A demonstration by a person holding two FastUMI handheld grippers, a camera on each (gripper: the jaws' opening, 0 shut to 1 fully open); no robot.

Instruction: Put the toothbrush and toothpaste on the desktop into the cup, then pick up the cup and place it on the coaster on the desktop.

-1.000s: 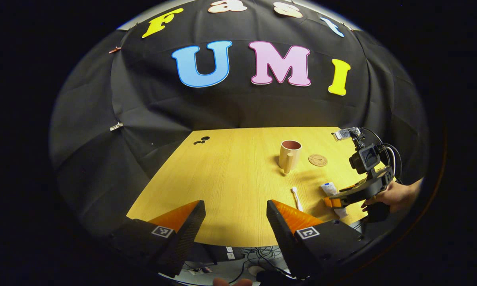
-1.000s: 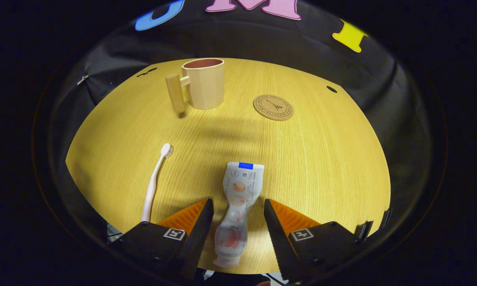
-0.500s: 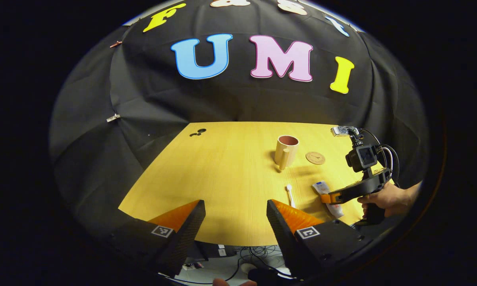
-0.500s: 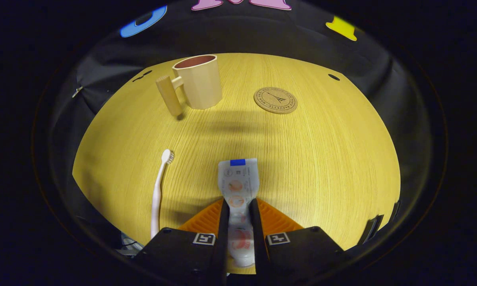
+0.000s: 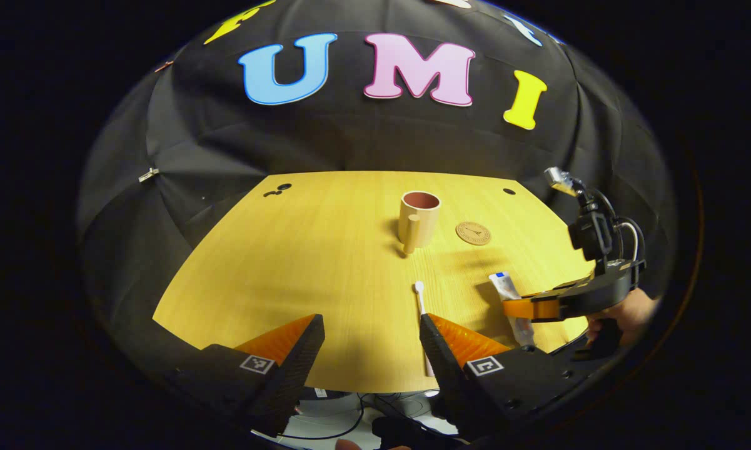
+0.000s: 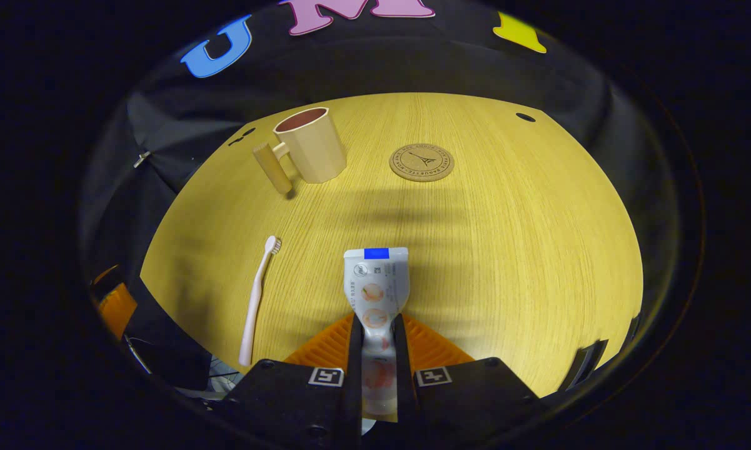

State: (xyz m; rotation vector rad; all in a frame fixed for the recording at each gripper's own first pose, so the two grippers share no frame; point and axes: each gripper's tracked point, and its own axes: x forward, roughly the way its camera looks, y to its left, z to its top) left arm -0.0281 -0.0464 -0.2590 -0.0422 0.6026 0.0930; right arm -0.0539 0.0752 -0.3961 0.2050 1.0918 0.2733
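**Q:** Since a second ago, what has changed?

**R:** Back then the right gripper (image 6: 375, 350) had its jaws spread on either side of the toothpaste (image 6: 375, 284). Now they are pressed in on the tube's lower half, pinching it, with the crimped flat end pointing forward toward the cup (image 6: 306, 147). From the left gripper view the tube looks tilted up off the surface (image 5: 325, 250), though I can't tell how far. The left gripper (image 5: 369, 356) has also drifted in over the near edge, closer to the toothbrush (image 5: 421, 312).

**Q:** Why hold the tube that low?

**R:** My guess is that gripping near the cap end leaves the long flat part free to lead into the cup's mouth. The cup stands upright with its handle toward the near left, so the opening is unobstructed from above.

**Q:** And the left jaws?

**R:** Spread, holding nothing. The toothbrush lies flat just beside the right-hand finger, head pointing away toward the cup.

**Q:** Any room problems?

**R:** Little, I'd say. Between toothpaste and cup is bare wood. The coaster (image 6: 421, 163) sits near the cup's right, apart from it. The 2 grippers work near each other at the front edge, and the toothbrush handle reaches close to that edge.
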